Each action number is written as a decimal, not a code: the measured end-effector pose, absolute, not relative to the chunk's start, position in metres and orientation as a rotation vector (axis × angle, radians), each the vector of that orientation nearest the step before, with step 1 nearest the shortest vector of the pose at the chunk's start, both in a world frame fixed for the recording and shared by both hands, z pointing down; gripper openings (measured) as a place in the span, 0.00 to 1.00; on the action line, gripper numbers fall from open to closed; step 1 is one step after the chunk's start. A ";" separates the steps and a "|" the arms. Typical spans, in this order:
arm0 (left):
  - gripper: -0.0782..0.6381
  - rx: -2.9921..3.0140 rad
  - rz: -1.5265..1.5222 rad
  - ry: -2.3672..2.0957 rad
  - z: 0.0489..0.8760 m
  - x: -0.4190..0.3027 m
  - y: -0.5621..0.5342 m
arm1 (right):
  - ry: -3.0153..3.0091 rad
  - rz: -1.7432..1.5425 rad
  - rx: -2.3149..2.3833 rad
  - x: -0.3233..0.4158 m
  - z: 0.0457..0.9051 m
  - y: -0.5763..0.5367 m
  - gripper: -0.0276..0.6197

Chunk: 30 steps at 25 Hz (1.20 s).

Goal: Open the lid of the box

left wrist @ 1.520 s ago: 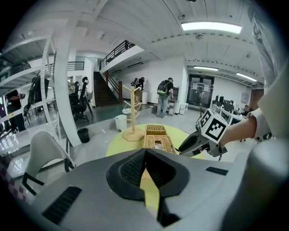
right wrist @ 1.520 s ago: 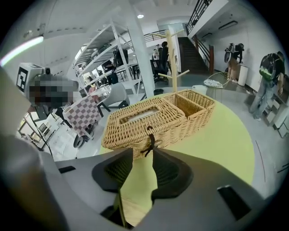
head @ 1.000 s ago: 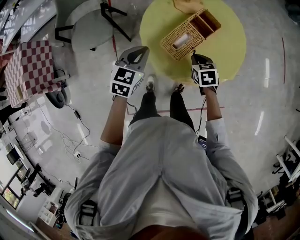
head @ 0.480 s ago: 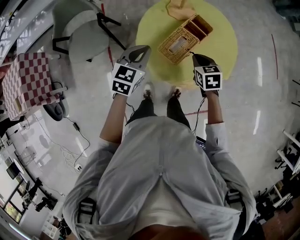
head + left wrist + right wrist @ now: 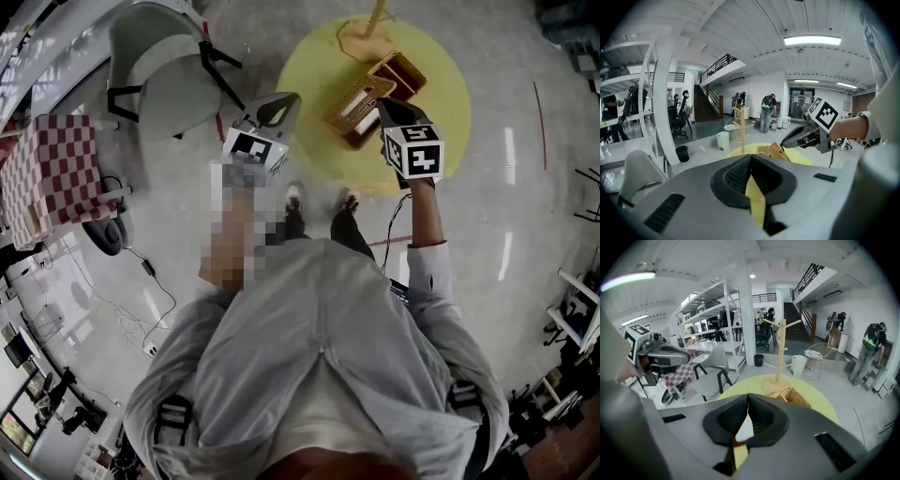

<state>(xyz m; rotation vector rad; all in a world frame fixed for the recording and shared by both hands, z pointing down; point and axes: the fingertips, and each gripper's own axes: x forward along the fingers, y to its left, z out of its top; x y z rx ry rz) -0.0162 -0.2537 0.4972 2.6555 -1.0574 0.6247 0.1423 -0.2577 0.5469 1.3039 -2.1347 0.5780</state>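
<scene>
the wicker box sat upper centre on the yellow round table, seemingly lying lower-left to upper-right. the right gripper, jaws pressed together and empty, hung just beside its right edge. the left gripper, likewise closed, was farther left.

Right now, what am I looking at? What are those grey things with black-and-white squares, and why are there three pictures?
A person holds a tool called a gripper in each hand. Each one ends in two jaws that pinch, and the cubes with squares are part of the grippers. One picture comes from a camera on the person's head, looking down. It shows the left gripper and the right gripper held over a round yellow surface. On that surface sit a wicker box and a wooden stand. The other two pictures come from cameras riding on each gripper, looking along its jaws. Both pairs of jaws are shut and hold nothing. The right gripper's tip is close to the box, but I cannot tell whether it touches.
</scene>
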 end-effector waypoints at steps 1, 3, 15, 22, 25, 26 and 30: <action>0.15 2.652 0.619 -1.067 0.497 -0.021 -0.258 | -2.143 0.568 1.298 0.137 0.545 -0.264 0.08; 0.15 2.642 0.610 -1.085 0.497 -0.030 -0.266 | -2.160 0.550 1.287 0.126 0.540 -0.278 0.08; 0.15 2.533 0.600 -1.188 0.517 -0.087 -0.308 | -2.231 0.476 1.165 0.061 0.538 -0.347 0.08; 0.15 2.489 0.622 -1.199 0.536 -0.104 -0.321 | -2.219 0.499 1.088 0.037 0.569 -0.372 0.08; 0.15 2.475 0.625 -1.198 0.543 -0.108 -0.323 | -2.201 0.514 1.062 0.033 0.586 -0.377 0.08; 0.15 2.470 0.627 -1.196 0.545 -0.109 -0.323 | -2.193 0.520 1.054 0.032 0.591 -0.378 0.08; 0.15 2.448 0.640 -1.180 0.559 -0.115 -0.322 | -2.161 0.582 1.031 0.025 0.619 -0.382 0.08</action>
